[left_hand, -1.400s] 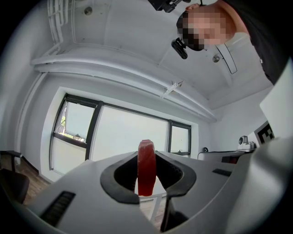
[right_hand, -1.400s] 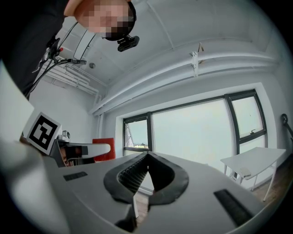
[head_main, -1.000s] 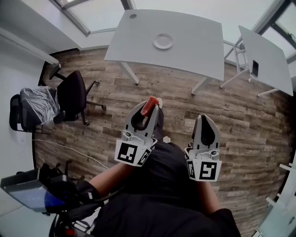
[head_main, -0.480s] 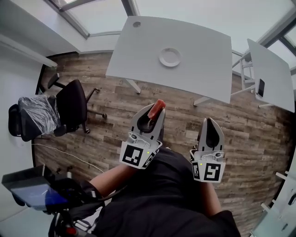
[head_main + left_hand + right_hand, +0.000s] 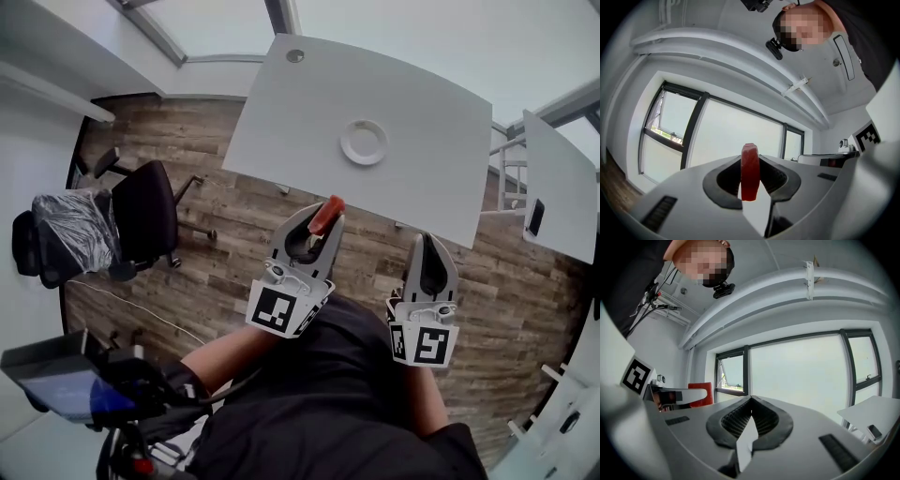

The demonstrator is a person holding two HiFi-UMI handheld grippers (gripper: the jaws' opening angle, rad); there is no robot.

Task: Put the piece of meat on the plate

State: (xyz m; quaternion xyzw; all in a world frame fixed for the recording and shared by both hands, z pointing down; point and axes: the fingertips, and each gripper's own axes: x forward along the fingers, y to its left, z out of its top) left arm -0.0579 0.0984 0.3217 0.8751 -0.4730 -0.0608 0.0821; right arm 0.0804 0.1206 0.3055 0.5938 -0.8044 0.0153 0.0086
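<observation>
Our left claw (image 5: 322, 228) is clenched on the piece of meat (image 5: 749, 171), a thin red slab pinched edge-on at the jaw tips and held in the air short of the tabletop (image 5: 441, 112), where the white plate (image 5: 364, 142) sits well ahead. Our right claw (image 5: 751, 414) is closed on nothing. We judge the meat light, soft and probably a little slick, so we grip its flat faces near the middle, firmly but without crushing.

Floor (image 5: 234, 234): brown wood plank. Table (image 5: 300, 122): large, white. Second table (image 5: 567, 178): white, at right. Office chair (image 5: 145, 206): black, at left. Second chair (image 5: 66, 225): beside it, plastic-wrapped. Windows (image 5: 736, 136): tall, dark-framed, daylight. Walls (image 5: 28, 122): white.
</observation>
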